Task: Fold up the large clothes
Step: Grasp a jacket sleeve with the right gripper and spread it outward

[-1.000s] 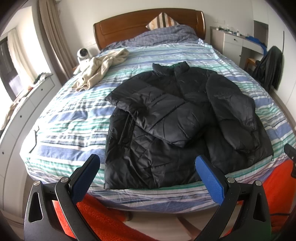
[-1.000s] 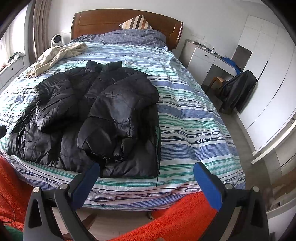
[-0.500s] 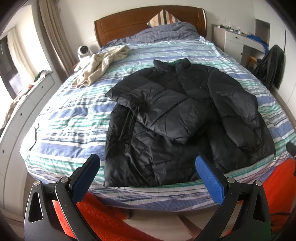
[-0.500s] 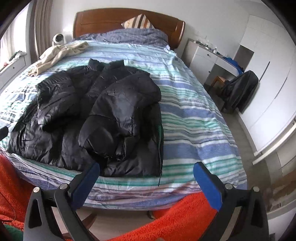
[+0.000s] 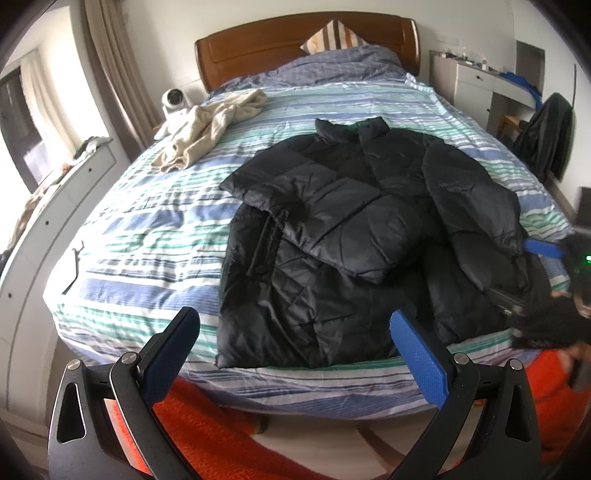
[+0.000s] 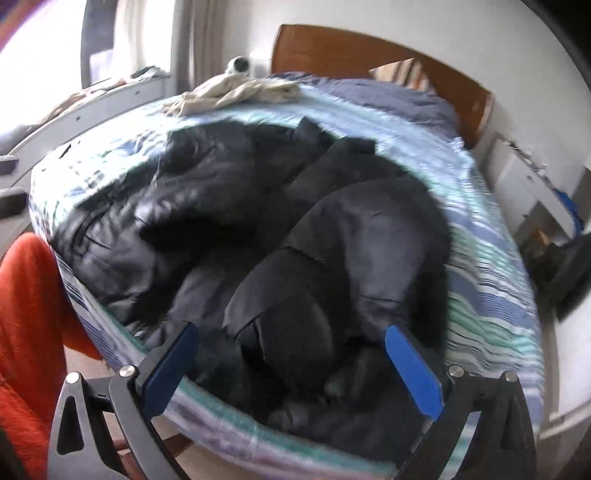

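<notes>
one black puffer jacket (image 5: 354, 236) lies spread on the striped bedspread (image 5: 147, 240), front up, collar toward the wooden headboard (image 5: 295, 44) and hem at the foot edge of the bed. both sleeves are folded in across the jacket's chest. the left gripper (image 5: 295, 354) hovers off the foot of the bed, just short of the jacket's hem, its blue-padded fingers (image 5: 419, 358) spread wide with nothing between them. the right gripper (image 6: 291, 363) sits low over the jacket's hem corner, jaws also wide apart and empty, with the folded sleeve bulging between and beyond the blue pads; whether the pads touch the fabric cannot be told, as that view is blurred.

only the left wrist view shows the right gripper from outside: a blue finger (image 5: 543, 249) and dark body at the jacket's far side edge, by the sleeve cuff. it also shows a beige garment (image 5: 210, 129) crumpled beyond the jacket near the headboard, a striped pillow (image 5: 332, 35) against the headboard, a small white camera-like device (image 5: 173, 99) beside the beige garment, and a white dresser (image 5: 476, 85) off the bed's far side. the right wrist view shows, closer, the jacket's quilted folds and an orange-red cloth (image 6: 26, 295) beside the bed's foot corner.
</notes>
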